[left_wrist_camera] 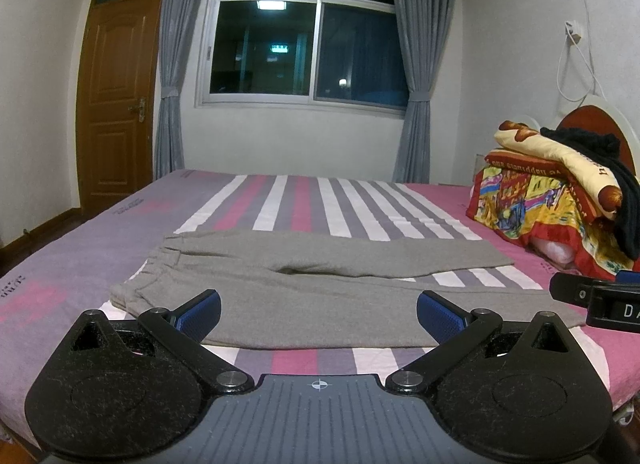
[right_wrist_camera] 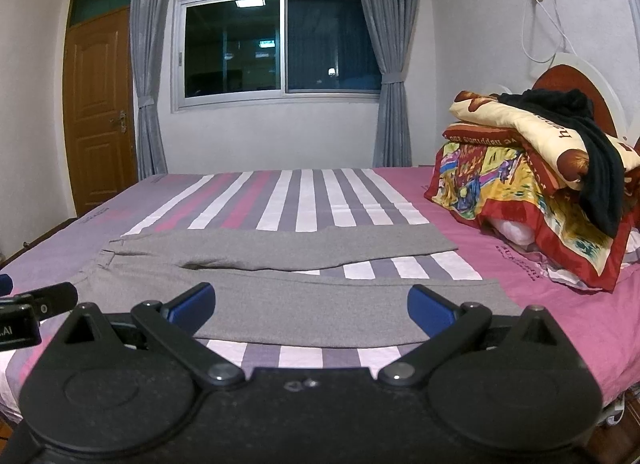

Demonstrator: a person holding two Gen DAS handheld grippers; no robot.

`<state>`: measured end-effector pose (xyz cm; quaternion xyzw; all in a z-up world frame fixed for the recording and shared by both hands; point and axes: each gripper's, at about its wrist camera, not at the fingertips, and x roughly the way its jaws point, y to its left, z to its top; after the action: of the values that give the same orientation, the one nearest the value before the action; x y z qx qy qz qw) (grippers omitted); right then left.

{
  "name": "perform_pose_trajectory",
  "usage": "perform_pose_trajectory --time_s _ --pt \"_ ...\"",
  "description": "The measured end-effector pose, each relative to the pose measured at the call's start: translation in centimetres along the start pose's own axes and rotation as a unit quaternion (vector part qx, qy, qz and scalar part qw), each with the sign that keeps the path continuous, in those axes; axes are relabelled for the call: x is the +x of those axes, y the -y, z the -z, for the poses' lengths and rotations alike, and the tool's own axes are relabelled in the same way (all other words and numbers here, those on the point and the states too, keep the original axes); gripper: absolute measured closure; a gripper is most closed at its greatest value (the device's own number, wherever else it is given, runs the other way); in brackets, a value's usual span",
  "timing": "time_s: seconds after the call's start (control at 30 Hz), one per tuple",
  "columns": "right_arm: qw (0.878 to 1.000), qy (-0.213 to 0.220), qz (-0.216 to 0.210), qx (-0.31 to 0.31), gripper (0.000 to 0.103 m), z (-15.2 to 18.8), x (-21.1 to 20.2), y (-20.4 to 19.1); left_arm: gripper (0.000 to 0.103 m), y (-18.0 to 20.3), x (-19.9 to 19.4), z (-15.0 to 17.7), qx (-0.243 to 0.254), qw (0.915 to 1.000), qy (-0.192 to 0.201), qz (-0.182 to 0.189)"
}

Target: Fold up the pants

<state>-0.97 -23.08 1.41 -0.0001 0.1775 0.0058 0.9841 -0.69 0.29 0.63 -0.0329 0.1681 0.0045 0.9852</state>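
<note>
I am holding my left gripper (left_wrist_camera: pixel 319 314) and right gripper (right_wrist_camera: pixel 311 309) side by side at the near edge of the striped bedsheet (left_wrist_camera: pixel 304 200), both spread wide and gripping nothing, while the grey pants (left_wrist_camera: pixel 320 284) are lying flat just ahead, waistband leftward, legs parted.

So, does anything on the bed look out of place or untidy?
Only small things. The gray pants lie flat, legs slightly apart, with a small wrinkle near the crotch. By the headboard, a black garment hangs loosely over the stacked bedding pile. Nothing looks spilled or damaged.
</note>
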Motion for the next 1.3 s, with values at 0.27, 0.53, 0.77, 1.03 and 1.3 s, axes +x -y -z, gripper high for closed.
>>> perform_pose_trajectory --time_s 0.27,0.53,0.77,1.03,1.3 --pt "1.0 0.001 0.0 -0.001 0.0 -0.1 -0.1 -0.1 0.0 0.0 0.0 -0.1 0.0 1.0 0.001 0.0" --pt "1.0 0.0 0.0 -0.003 0.0 -0.3 -0.1 -0.2 0.0 0.0 -0.1 -0.1 0.001 1.0 0.001 0.002" --pt "1.0 -0.002 0.0 -0.005 0.0 -0.3 0.0 -0.3 0.0 -0.1 0.1 -0.1 0.004 1.0 -0.001 0.001" --pt "1.0 -0.002 -0.002 -0.012 0.0 0.2 0.4 -0.4 0.0 -0.5 0.6 -0.2 -0.001 0.9999 -0.011 0.013" --pt "0.996 0.03 -0.052 -0.069 0.0 -2.8 4.1 0.1 0.0 -5.6 5.7 -3.3 0.009 0.9998 -0.013 0.011"
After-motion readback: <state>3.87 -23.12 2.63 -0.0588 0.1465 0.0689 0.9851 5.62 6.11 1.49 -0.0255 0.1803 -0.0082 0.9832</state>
